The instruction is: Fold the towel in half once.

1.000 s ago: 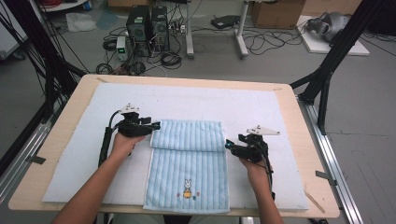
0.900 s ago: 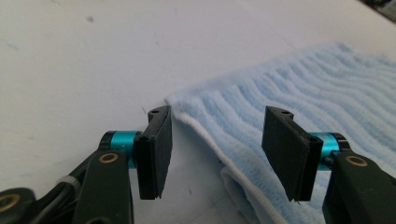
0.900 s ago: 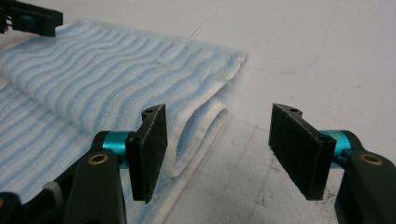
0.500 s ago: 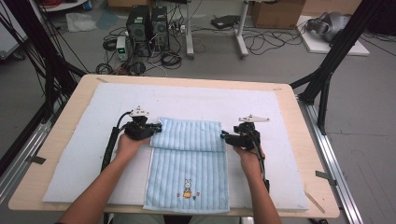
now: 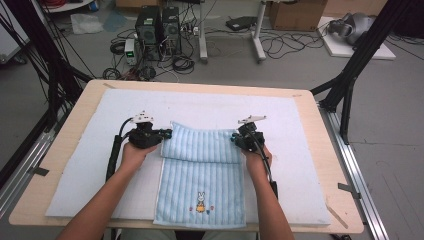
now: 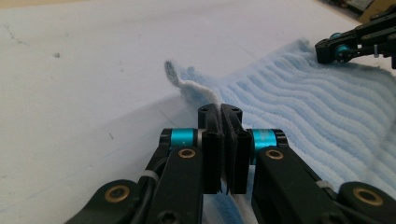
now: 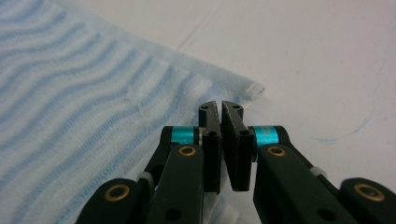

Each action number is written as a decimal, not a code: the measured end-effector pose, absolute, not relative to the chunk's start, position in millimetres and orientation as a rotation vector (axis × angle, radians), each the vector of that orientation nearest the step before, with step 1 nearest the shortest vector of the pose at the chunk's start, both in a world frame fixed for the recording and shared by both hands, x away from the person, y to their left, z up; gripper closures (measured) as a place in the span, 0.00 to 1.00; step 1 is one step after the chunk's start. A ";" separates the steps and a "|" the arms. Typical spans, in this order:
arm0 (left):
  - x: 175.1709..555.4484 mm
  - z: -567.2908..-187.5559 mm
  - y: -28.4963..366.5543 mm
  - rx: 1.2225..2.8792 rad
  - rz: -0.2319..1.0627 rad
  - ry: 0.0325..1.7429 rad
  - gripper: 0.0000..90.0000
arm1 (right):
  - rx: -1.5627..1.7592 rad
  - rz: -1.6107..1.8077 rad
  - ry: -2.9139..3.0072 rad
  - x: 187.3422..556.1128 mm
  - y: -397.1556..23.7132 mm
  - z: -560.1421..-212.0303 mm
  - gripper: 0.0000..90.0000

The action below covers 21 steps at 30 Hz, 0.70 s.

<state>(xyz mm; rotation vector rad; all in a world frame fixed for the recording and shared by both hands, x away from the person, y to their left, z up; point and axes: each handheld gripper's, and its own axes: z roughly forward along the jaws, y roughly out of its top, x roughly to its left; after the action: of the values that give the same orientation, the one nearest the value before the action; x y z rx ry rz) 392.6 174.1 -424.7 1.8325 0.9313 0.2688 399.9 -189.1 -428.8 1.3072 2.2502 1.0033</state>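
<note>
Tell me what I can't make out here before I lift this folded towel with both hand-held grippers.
- How many towel layers each closed gripper pinches: in both gripper views the black jaws cover the cloth edge.
- The towel's folded-under face: in the high view the top flap hides it.
- The small bunny print: too small in the high view for detail.
- The left hand-held gripper and right hand-held gripper tips: tiny in the high view.

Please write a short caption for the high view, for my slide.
Both grippers, left and right, pinch the folded edge of a blue striped towel.
</note>
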 end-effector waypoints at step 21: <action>331.9 -429.0 190.5 1.815 0.221 0.804 0.96 | 1.193 1.299 2.218 328.0 -213.3 -404.5 0.96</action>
<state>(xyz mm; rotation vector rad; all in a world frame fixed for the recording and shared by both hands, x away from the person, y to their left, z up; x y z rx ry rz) 331.9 190.5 -429.0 1.8150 0.8045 0.2207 328.0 -213.3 -404.5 1.1932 2.2177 1.2991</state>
